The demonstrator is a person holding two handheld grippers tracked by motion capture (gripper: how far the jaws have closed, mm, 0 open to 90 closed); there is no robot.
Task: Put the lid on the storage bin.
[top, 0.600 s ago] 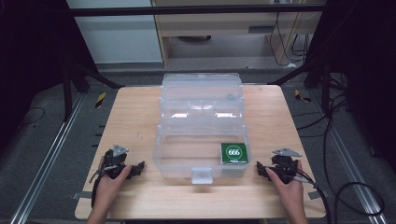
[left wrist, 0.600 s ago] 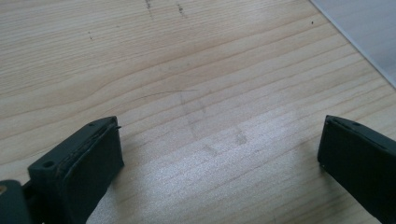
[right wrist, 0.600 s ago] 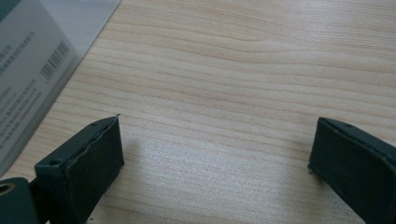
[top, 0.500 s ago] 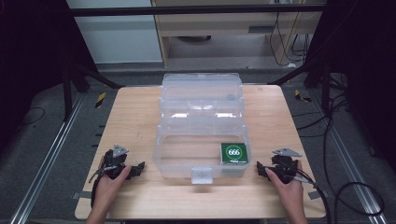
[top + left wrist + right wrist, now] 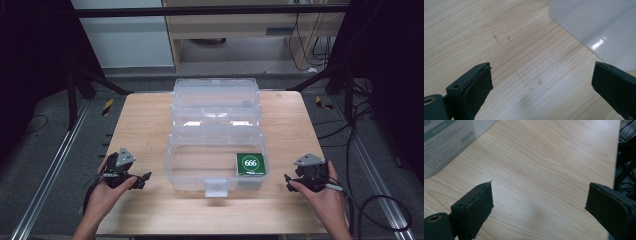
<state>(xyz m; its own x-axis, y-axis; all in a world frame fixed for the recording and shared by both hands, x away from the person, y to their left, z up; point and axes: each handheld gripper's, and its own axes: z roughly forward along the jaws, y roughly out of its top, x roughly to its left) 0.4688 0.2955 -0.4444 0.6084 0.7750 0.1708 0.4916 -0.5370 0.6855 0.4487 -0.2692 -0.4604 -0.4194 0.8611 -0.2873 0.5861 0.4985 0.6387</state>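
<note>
A clear plastic box [image 5: 216, 150] stands open in the middle of the wooden table [image 5: 150, 120], its lid tilted back. Inside, at the front right corner, lies a green pack marked 666 [image 5: 251, 164]. My left gripper [image 5: 141, 178] rests on the table left of the box, held by a hand, jaws open and pointing at the box. In the left gripper view the left gripper [image 5: 541, 75] holds nothing, and the box corner [image 5: 599, 27] lies ahead to the right. My right gripper [image 5: 289, 182] rests right of the box. The right gripper [image 5: 539, 195] is open and empty, with the box wall [image 5: 446, 142] at upper left.
A white latch [image 5: 216, 187] sticks out from the box's front wall. Bare wood lies between each gripper and the box. The table's right edge [image 5: 617, 150] is near the right gripper, with cables [image 5: 380, 210] on the floor beyond. Metal rails [image 5: 45, 175] run along the floor at the left.
</note>
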